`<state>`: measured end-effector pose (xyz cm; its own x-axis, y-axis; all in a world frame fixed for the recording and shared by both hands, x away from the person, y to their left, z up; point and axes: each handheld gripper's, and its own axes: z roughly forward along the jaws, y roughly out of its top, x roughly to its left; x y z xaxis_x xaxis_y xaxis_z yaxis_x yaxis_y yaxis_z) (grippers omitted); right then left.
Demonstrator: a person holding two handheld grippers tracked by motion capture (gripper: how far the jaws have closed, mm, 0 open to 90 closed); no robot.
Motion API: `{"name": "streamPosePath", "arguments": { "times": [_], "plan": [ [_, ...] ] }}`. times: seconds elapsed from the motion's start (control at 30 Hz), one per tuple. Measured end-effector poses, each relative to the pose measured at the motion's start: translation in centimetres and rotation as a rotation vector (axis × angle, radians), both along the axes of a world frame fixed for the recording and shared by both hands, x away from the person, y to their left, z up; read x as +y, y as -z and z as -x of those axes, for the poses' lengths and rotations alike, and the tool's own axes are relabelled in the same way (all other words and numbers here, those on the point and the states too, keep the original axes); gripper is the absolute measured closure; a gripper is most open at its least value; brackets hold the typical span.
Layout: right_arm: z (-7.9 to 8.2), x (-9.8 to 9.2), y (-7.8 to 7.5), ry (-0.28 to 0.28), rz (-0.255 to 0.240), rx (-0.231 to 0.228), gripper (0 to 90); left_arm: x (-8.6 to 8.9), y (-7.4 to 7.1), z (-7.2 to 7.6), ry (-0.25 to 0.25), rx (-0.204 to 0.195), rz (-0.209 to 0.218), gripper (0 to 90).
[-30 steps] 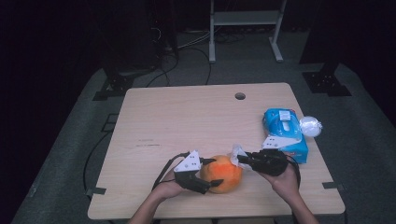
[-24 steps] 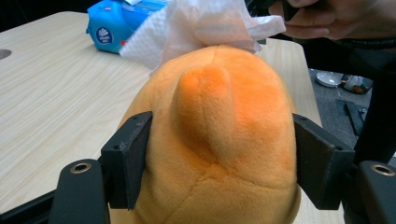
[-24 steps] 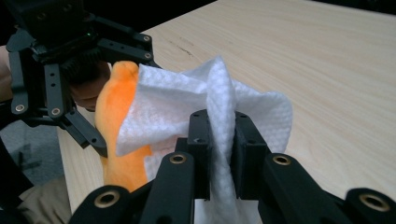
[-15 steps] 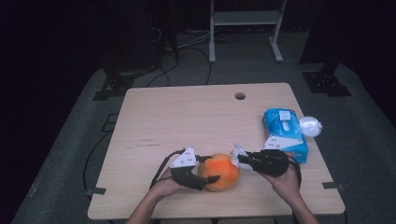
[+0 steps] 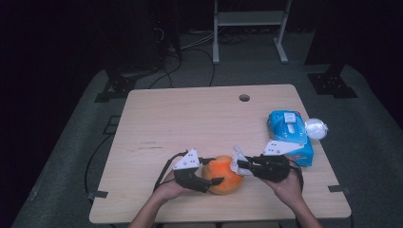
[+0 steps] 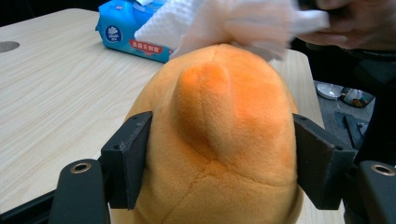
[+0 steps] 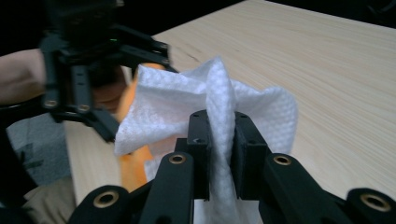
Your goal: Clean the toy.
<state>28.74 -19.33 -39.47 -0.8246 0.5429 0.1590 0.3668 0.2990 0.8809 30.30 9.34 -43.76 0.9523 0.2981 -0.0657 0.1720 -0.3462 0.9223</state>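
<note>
High view: one orange plush toy [image 5: 223, 175], one tissue [image 5: 237, 159], one tissue pack [image 5: 290, 137].

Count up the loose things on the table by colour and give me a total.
Orange: 1, plush toy
White: 2, tissue and round ball
Blue: 1, tissue pack
Total: 4

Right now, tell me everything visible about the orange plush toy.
The orange plush toy is a rounded, soft, fuzzy ball with stitched seams and a raised ridge on top. It sits on the wooden table near the front edge. The left gripper clamps it on both sides, pads denting the fabric. A white tissue, pinched in the right gripper, rests against its top.
</note>
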Motion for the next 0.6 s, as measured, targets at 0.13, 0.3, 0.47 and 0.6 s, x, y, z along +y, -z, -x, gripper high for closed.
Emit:
{"name": "streamPosePath", "arguments": {
  "times": [0.13, 0.3, 0.47, 0.6],
  "plan": [
    [-0.1, 0.6, 0.3, -0.016, 0.019, -0.006, 78.4, 0.2, -0.1, -0.1, -0.014, 0.006, 0.001, 27.8],
    [-0.4, -0.6, 0.5, 0.044, 0.021, 0.002, 78.3, -0.1, -0.1, -0.2, -0.029, 0.013, 0.009, 27.8],
    [0.5, 1.1, -0.3, -0.025, 0.009, -0.034, 78.2, -0.4, -0.1, -0.2, -0.046, 0.018, 0.012, 27.7],
    [0.1, 1.2, 0.3, -0.024, 0.029, -0.024, 78.4, -0.3, -0.2, -0.2, -0.041, 0.025, 0.019, 24.5]
  ]
}}
